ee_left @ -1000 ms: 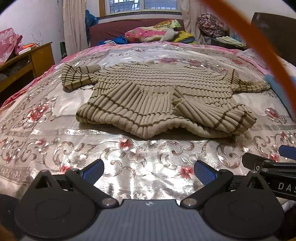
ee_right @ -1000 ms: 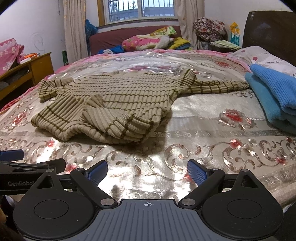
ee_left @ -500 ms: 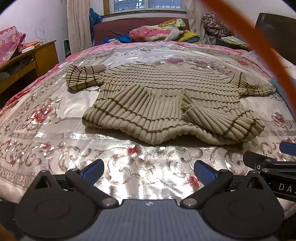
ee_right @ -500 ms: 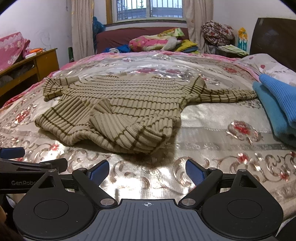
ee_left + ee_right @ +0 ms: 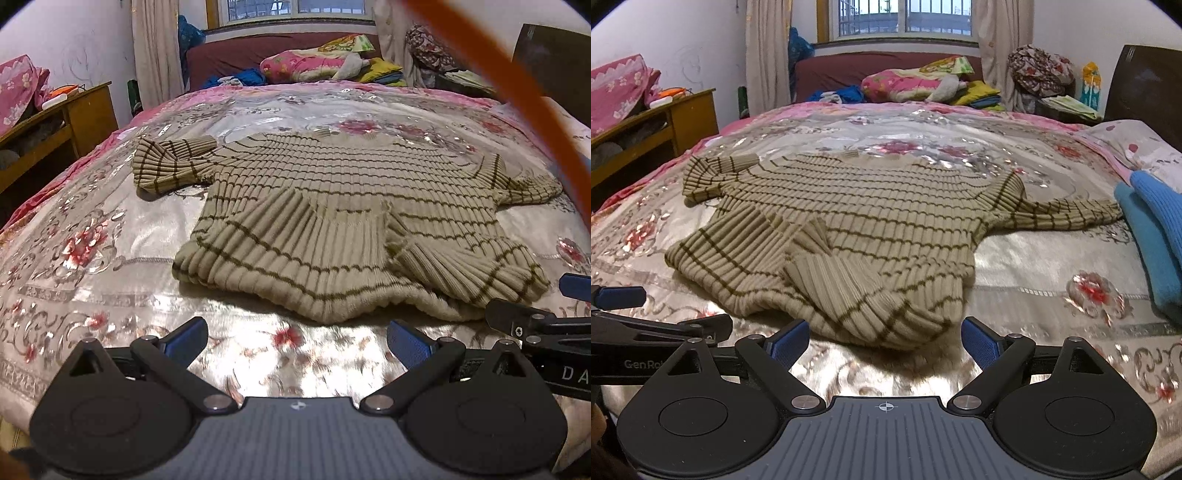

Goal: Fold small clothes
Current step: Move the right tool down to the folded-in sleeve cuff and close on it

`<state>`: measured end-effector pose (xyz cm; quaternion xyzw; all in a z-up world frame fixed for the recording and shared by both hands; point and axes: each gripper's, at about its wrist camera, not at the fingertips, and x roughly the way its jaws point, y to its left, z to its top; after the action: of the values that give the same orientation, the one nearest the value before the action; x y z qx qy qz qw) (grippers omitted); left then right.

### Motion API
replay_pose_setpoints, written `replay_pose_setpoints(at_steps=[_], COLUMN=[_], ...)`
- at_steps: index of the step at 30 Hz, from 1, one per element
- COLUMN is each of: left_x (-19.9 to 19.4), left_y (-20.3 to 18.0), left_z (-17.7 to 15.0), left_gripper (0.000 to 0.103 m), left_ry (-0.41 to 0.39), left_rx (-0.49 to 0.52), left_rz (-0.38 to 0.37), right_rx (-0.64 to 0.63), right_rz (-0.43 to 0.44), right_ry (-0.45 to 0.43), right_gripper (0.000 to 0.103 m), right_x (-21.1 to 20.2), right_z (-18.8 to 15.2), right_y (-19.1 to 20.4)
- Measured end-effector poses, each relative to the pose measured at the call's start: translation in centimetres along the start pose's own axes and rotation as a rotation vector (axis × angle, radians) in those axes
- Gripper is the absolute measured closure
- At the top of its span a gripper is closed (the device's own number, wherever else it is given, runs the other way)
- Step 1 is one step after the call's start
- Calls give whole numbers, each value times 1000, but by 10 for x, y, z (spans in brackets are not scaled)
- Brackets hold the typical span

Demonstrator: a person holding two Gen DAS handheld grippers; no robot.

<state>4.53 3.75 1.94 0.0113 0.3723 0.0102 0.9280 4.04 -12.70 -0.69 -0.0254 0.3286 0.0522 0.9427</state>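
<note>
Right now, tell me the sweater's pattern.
Beige ribbed knit sweater with thin dark olive-brown stripes; clearest in the right wrist view.

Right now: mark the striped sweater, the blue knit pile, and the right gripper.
striped sweater (image 5: 886, 206), right wrist view, middle of the body panel
blue knit pile (image 5: 1156, 236), right wrist view, upper folded layer
right gripper (image 5: 884, 338), right wrist view, gap midway between its open blue-padded fingertips

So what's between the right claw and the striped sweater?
Only bare floral bedspread separates the open right claw from the striped sweater, seen in the right wrist view.
</note>
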Motion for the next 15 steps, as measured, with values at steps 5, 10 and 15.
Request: replay_pose_setpoints(at_steps=[5,10,15], left_x=[5,11,17], left_y=[5,12,23], left_z=[9,17,24], left_gripper=[0,0,0], left_ry=[-7,-17,-39], left_rx=[5,8,-5], left_rz=[9,5,-24], right_rx=[-17,-32,-53], right_rz=[0,6,5], right_ry=[-1,0,-9], right_gripper=[13,13,13], right_x=[7,15,25], right_z=[11,21,33], right_y=[6,11,13])
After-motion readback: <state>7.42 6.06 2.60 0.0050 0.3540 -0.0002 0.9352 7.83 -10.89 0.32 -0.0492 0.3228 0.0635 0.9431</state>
